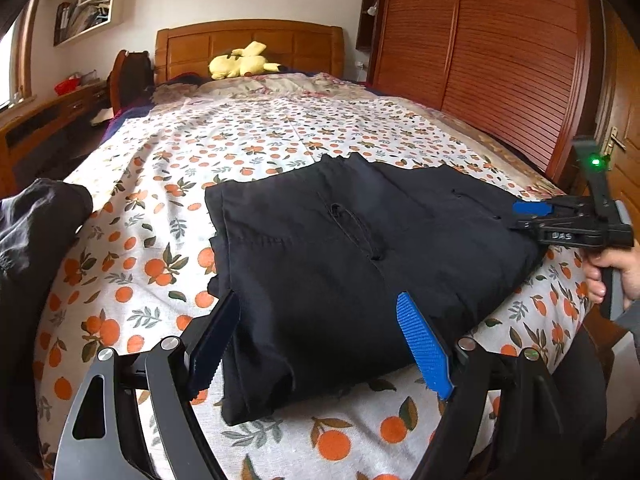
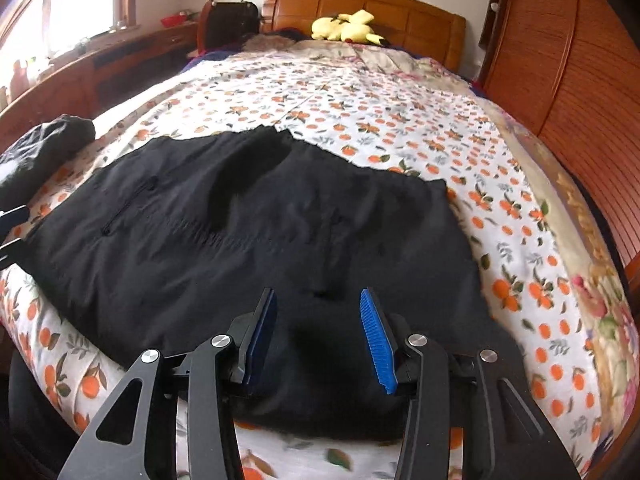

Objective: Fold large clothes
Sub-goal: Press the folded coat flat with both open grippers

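A black garment [image 1: 360,256] lies folded into a rough rectangle on the orange-print bedsheet [image 1: 168,184]; it also shows in the right wrist view [image 2: 248,240]. My left gripper [image 1: 320,320] is open, its jaws wide apart over the garment's near left part, holding nothing. My right gripper [image 2: 318,308] is open over the garment's near right edge. It also shows in the left wrist view [image 1: 532,216] at the garment's right side, held by a hand.
Another dark garment [image 1: 36,224] lies bunched at the bed's left edge. A yellow plush toy [image 1: 240,62] sits by the wooden headboard [image 1: 248,40]. A wooden wardrobe [image 1: 500,52] stands along the right side, a desk [image 1: 44,120] on the left.
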